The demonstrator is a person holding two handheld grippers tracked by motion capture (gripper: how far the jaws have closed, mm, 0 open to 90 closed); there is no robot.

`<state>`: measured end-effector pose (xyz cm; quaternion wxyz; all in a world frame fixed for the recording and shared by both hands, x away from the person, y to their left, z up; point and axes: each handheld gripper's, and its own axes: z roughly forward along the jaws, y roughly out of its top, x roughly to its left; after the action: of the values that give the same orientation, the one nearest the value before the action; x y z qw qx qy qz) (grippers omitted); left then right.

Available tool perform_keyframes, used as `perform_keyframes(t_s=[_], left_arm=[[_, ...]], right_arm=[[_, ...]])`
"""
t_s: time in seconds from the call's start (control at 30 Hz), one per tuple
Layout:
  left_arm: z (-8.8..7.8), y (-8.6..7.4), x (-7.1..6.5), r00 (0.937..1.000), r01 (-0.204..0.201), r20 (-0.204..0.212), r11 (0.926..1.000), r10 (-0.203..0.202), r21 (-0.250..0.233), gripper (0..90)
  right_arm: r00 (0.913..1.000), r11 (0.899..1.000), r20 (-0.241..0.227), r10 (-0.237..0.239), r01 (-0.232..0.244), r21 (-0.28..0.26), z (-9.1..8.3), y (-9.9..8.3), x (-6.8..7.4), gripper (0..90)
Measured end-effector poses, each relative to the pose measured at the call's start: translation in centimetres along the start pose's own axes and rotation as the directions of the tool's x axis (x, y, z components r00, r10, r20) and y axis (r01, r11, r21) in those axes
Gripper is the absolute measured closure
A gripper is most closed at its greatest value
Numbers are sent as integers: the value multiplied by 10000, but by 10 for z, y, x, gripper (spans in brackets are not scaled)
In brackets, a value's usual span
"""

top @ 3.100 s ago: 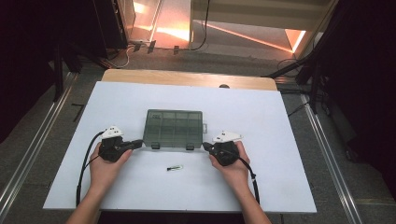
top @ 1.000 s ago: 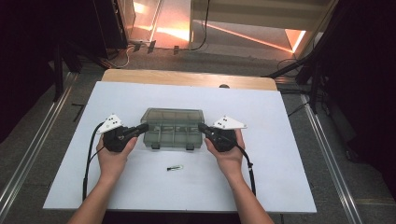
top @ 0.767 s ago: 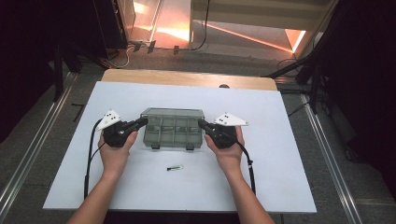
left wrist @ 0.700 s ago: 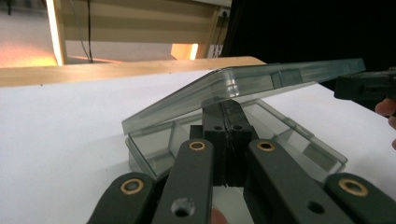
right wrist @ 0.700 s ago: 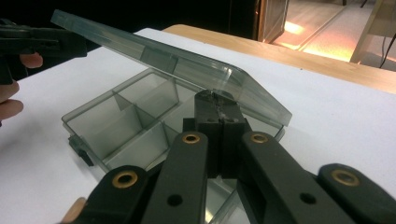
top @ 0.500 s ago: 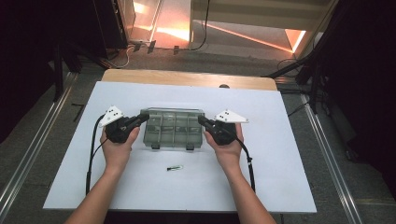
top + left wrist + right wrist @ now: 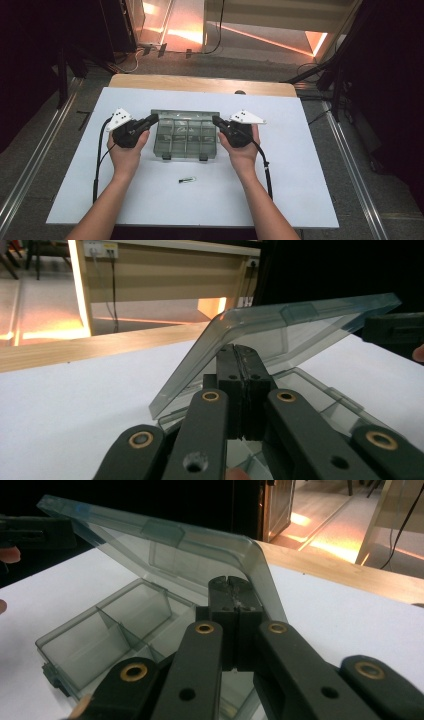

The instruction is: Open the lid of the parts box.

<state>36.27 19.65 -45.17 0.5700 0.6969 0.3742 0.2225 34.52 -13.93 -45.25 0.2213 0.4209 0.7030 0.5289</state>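
the room is dark, with orange light on the floor far behind the table. the table (image 7: 310, 170) has a white top and a strip of wood along its far edge. in the middle of the white top sits a clear plastic box (image 7: 186, 141) with little walls inside that split it into small parts. its lid (image 7: 280, 335) is lifted up and tilts over the box like an open mouth.

the left gripper (image 7: 150, 120) is at the left side of the box, near the far corner. its two black jaws are pressed tight together with nothing between them, and the tip sits under the edge of the raised lid. the right gripper (image 7: 218, 121) is at the right side of the box, also near the far corner. its jaws are pressed together too, empty, with the tip right at the lid's corner.

a small thin thing (image 7: 187, 180) lies alone on the white top, just in front of the box, between the two arms.
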Motion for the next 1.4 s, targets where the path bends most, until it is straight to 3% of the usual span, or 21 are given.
perform_keyframes(t_s=[0.13,0.27,0.43,0.5,0.6,0.63,0.67,0.77,0.9,0.97,1.03,1.07,1.1,1.13,1.23,1.33,1.4], left_arm=[[3,2,0,10000,-93,-36,10000,93,-30,887],[2,2,2,10000,-39,-50,10000,39,-26,884],[-8,0,3,9994,-331,115,9988,335,-362,710],[-10,0,5,9992,-390,1,9988,390,-309,587],[-7,-2,11,9995,-38,-315,9999,34,-115,331],[-4,-2,14,9993,151,-339,9999,-151,12,99],[-1,-3,17,9991,240,-348,9994,-232,233,10],[9,-6,26,9982,595,-106,9962,-589,637,0],[21,-9,36,9944,1061,-101,9892,-1056,1012,6],[28,-9,40,9924,1218,-291,9860,-1192,1135,123],[32,-8,42,9932,1160,-260,9863,-1138,1176,274],[33,-7,42,9948,1018,-139,9888,-1009,1087,274],[33,-6,41,9962,866,-31,9919,-866,929,427],[34,-5,41,9972,745,-36,9934,-745,870,427],[37,-3,39,9992,384,-91,9958,-377,835,554],[40,-4,40,9992,407,-67,9953,-403,873,617],[42,-4,42,9990,381,-273,9947,-356,952,635]], right_arm=[[10000,10000,56,-12,13,-91,4,6,0,900],[9996,9995,73,267,-266,-180,6,9,-2,900],[9997,9997,115,196,-194,-157,7,11,-4,900],[9996,9996,80,259,-258,-136,7,11,-5,900],[9996,9996,95,259,-258,-90,9,11,-5,900],[9994,9994,103,328,-327,-93,10,12,-6,900],[9995,9995,130,299,-297,-102,10,13,-6,900],[9995,9996,155,264,-262,-119,11,14,-7,900],[9992,9992,154,367,-365,-140,14,15,-9,900],[9990,9991,189,406,-403,-153,15,15,-10,900],[9987,9989,250,447,-443,-151,17,16,-11,900],[9987,9989,250,447,-443,-151,17,16,-11,900],[9985,9989,338,439,-434,-176,19,17,-13,900],[9985,9989,338,439,-434,-176,19,17,-13,900],[9980,9985,359,526,-519,-197,21,20,-15,900],[9975,9981,404,587,-579,-217,24,21,-16,900],[9975,9983,413,568,-561,-175,25,21,-16,900]])
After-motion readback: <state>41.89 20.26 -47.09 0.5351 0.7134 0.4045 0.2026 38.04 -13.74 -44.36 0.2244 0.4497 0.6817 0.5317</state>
